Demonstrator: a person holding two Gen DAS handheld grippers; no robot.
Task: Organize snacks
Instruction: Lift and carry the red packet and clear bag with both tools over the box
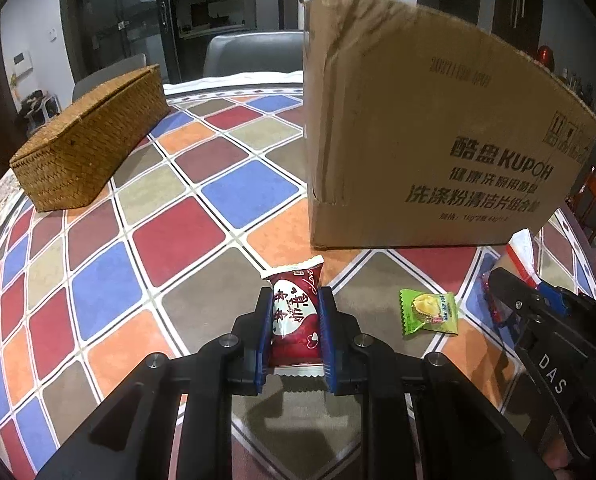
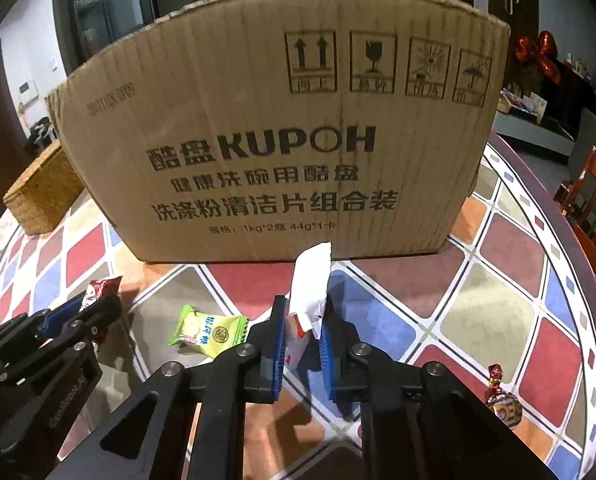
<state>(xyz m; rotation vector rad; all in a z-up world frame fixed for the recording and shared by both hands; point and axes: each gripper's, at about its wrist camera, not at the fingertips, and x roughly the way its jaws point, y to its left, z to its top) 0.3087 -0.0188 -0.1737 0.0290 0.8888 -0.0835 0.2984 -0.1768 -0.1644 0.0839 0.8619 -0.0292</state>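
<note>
**Both grips are thin, and the carton wall is tall**

The left gripper (image 1: pixel 294 312) has its jaws closed on the red snack packet (image 1: pixel 296 312), pinching it across its width low over the counter (image 1: pixel 178 240). The right gripper (image 2: pixel 304 326) is clamped on a white snack packet (image 2: pixel 310 284) that stands upright between the pads, most of it above the grip. The cardboard box (image 2: pixel 282 128) stands just beyond both; the green candy (image 2: pixel 206 332) lies on the counter between the grippers, and a foil-wrapped candy (image 2: pixel 502 396) sits off to the right.

Risks, as I judge them: slick wrappers could slide out on lifting; the floppy white packet could catch the box rim; the two grippers, close together, could collide.
</note>
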